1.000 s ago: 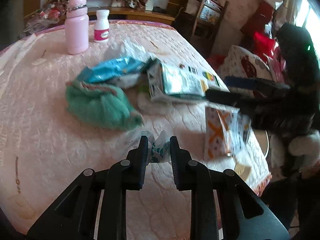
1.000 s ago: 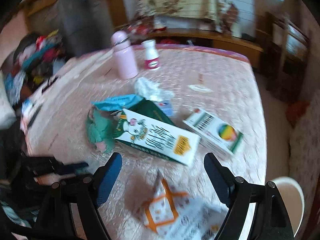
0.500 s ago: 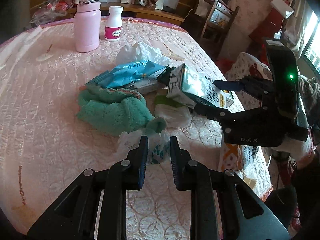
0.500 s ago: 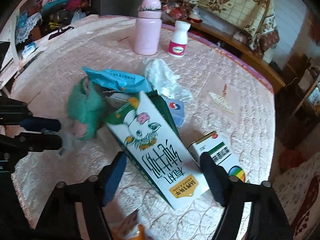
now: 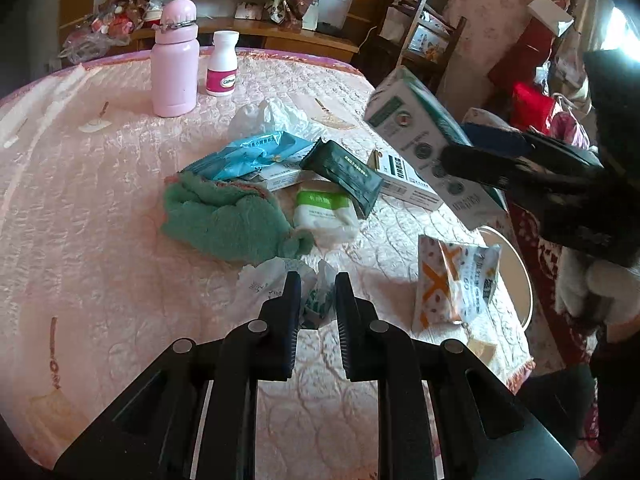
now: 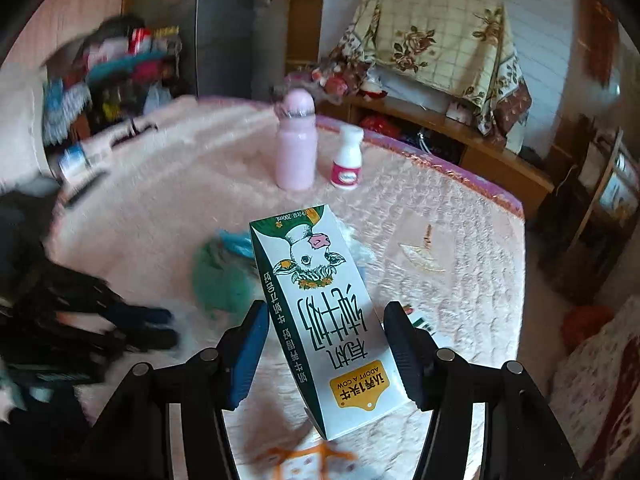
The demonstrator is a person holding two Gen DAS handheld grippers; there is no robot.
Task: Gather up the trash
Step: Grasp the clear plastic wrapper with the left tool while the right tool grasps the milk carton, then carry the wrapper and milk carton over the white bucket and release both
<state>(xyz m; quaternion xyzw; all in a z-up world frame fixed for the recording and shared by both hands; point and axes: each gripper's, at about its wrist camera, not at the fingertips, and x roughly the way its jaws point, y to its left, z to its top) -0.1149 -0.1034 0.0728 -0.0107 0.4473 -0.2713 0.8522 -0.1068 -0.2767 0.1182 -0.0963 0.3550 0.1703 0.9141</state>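
Above the table [image 5: 100, 208], right tool [image 6: 326, 342] clamping tilted milk carton [image 6: 320, 312]

Right wrist view: left third motion-blurred, left gripper [image 6: 132, 328] only a dark smear, jaw state unreadable there. Carton [image 6: 324, 320] hides most of the green towel [image 6: 218, 280] and the packets behind it. Orange-print bag [image 6: 304, 460] cut off by bottom edge, blurred. Left wrist view: wrapper [image 5: 316, 300] partly hidden between fingers [image 5: 290, 312]; small print illegible.
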